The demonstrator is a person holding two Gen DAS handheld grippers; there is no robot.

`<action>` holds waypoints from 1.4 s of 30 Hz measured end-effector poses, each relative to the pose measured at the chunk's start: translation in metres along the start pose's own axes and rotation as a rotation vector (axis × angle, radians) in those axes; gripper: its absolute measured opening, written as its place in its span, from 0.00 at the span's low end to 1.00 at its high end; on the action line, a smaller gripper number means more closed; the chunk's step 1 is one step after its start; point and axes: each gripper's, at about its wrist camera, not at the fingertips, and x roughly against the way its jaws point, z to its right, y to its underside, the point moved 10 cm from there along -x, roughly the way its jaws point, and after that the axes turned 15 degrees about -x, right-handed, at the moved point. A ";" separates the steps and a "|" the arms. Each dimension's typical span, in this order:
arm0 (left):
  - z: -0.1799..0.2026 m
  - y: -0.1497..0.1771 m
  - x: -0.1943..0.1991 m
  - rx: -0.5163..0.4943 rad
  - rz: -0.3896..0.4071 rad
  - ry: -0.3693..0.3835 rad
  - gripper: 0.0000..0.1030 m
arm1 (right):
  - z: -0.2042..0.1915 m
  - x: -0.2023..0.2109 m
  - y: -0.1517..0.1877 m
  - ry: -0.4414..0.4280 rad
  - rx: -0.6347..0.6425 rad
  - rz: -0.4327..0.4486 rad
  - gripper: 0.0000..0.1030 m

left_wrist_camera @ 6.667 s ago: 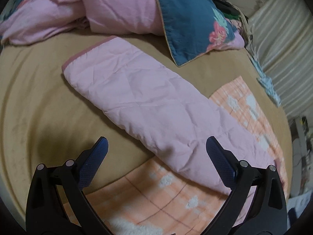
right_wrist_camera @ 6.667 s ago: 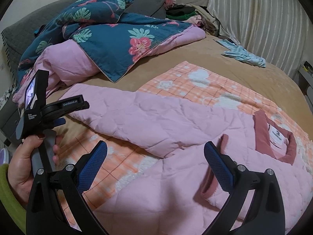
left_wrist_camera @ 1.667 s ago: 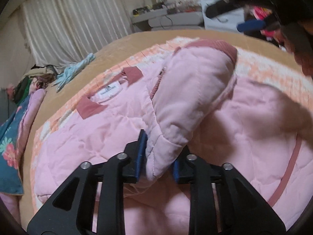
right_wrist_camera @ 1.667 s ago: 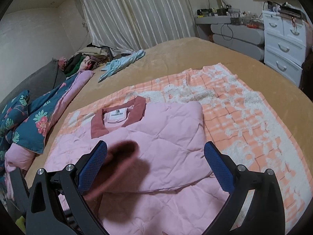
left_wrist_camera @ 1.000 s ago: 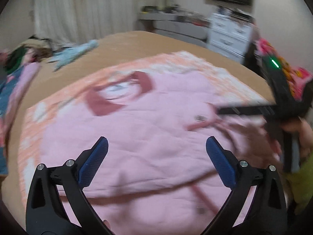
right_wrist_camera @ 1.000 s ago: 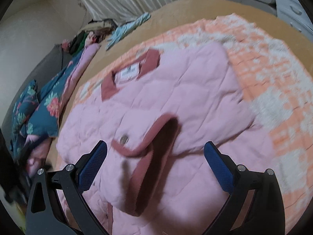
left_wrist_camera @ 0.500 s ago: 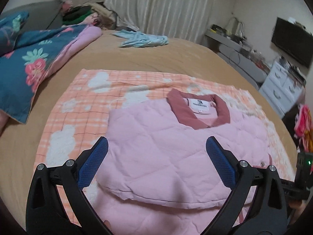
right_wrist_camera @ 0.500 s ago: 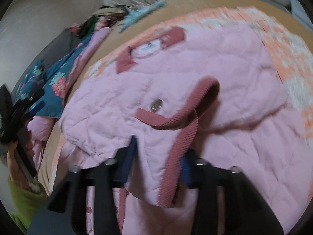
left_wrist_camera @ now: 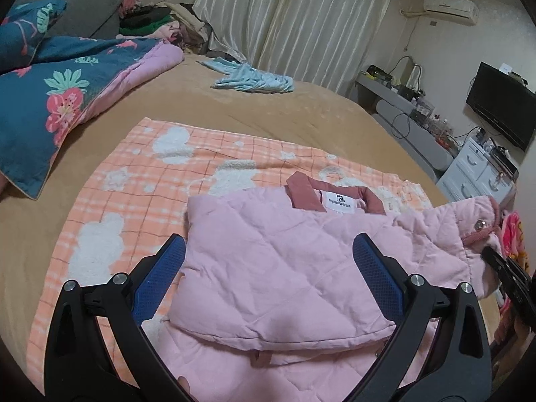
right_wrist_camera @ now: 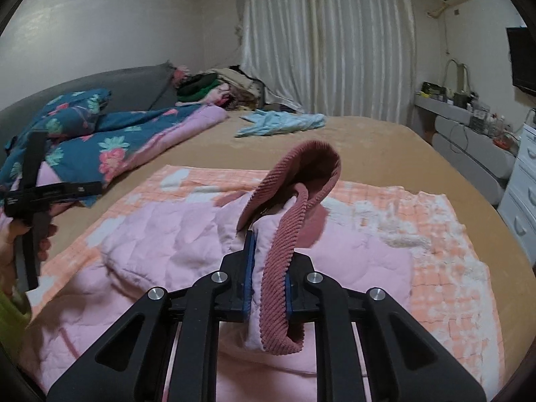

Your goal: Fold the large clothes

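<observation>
A pink quilted jacket point(left_wrist_camera: 284, 268) lies on the bed, one sleeve folded across its chest and the dusty-rose collar point(left_wrist_camera: 301, 194) at the far side. My left gripper point(left_wrist_camera: 268, 274) hovers open above the folded part, nothing between its fingers. My right gripper point(right_wrist_camera: 268, 258) has its jaws closing tight on the ribbed rose cuff point(right_wrist_camera: 288, 201) of the other sleeve, pads pressing it, and holds it raised off the jacket point(right_wrist_camera: 167, 231). In the left wrist view that lifted sleeve point(left_wrist_camera: 445, 231) hangs at the right, the right gripper point(left_wrist_camera: 490, 254) on its end.
An orange checked blanket point(left_wrist_camera: 140, 174) lies under the jacket on the tan bed point(left_wrist_camera: 234, 107). A blue floral quilt point(left_wrist_camera: 50, 100) is heaped at the left, a light blue garment point(left_wrist_camera: 251, 80) near the curtains. White drawers point(left_wrist_camera: 475, 171) stand beyond the bed's right edge.
My right gripper went from wide open to shut on the cuff and lifted it. The left gripper swung round and now stays still, open, over the folded jacket.
</observation>
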 end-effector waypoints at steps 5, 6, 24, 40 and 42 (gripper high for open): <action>0.007 0.011 -0.019 -0.011 -0.035 0.007 0.91 | 0.028 -0.024 0.010 0.058 -0.035 -0.031 0.11; 0.009 0.014 -0.021 -0.015 -0.042 0.008 0.91 | 0.032 -0.028 0.014 0.070 -0.033 -0.036 0.11; 0.058 0.051 -0.063 -0.154 -0.166 0.036 0.91 | 0.070 -0.057 0.034 0.147 -0.094 -0.097 0.10; 0.063 0.081 -0.086 -0.178 -0.265 0.020 0.91 | 0.072 -0.053 0.036 0.185 -0.117 -0.115 0.45; 0.062 0.087 -0.090 -0.173 -0.281 0.022 0.91 | 0.057 -0.051 0.036 0.161 -0.078 -0.114 0.49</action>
